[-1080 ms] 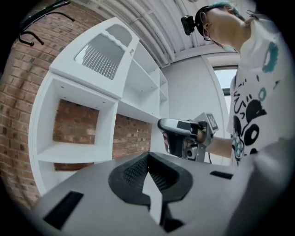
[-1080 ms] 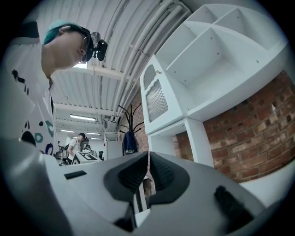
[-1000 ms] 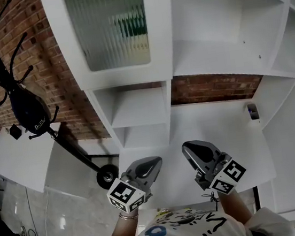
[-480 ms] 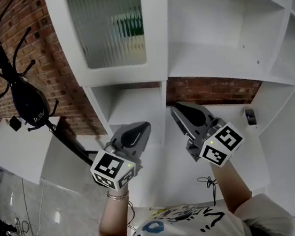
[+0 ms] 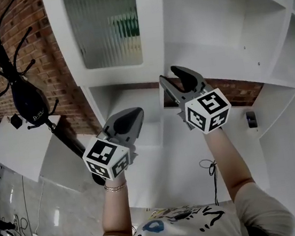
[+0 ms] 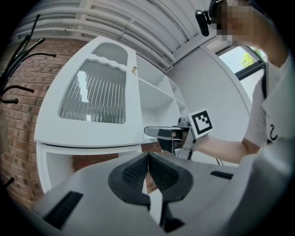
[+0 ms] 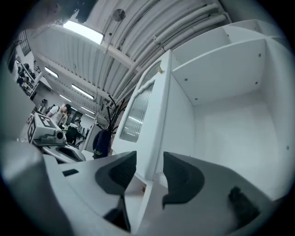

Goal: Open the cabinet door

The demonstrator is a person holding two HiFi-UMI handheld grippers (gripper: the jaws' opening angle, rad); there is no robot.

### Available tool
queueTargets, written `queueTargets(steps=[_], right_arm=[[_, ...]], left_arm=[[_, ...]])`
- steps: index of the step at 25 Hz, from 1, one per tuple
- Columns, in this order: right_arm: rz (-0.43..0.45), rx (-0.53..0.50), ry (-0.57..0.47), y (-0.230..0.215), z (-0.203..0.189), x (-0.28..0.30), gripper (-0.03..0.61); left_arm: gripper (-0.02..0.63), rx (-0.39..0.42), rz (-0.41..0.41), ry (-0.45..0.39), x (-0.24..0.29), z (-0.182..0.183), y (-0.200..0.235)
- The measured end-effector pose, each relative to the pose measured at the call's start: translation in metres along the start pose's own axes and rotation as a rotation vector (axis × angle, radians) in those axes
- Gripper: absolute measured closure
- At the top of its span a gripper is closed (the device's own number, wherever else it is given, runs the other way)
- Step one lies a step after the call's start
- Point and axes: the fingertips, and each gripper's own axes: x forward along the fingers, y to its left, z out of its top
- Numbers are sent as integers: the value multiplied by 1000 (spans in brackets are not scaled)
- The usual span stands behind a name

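Note:
The white cabinet door [image 5: 146,28] with a ribbed glass pane [image 5: 105,31] stands at the upper left of the head view and is closed against the open shelves. My right gripper [image 5: 173,77] is raised to the door's lower right corner and its jaws are opening. In the right gripper view the door's free edge [image 7: 159,115] lines up with the gap of the right gripper [image 7: 150,168], and the pads do not press on it. My left gripper [image 5: 130,116] is shut and empty, lower and to the left, below the door [image 6: 94,99].
Open white shelves [image 5: 221,24] fill the right of the cabinet above a white counter [image 5: 196,157] with a small dark object [image 5: 251,119]. A black coat rack with a bag [image 5: 26,101] stands by the brick wall [image 5: 54,67]. A white panel [image 5: 23,153] lies lower left.
Both grippers have risen from the counter toward the cabinet. The right gripper's jaws, together before, now stand apart near the door's lower corner.

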Motion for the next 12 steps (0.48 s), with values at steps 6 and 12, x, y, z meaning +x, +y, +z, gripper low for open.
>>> queueTargets(steps=[6, 12], right_arm=[[49, 15, 27, -3, -4, 21, 412], [37, 38, 36, 0, -2, 22, 413]], left_arm=[[598, -28, 18, -2, 0, -5, -1], [598, -36, 25, 7, -3, -10, -6]])
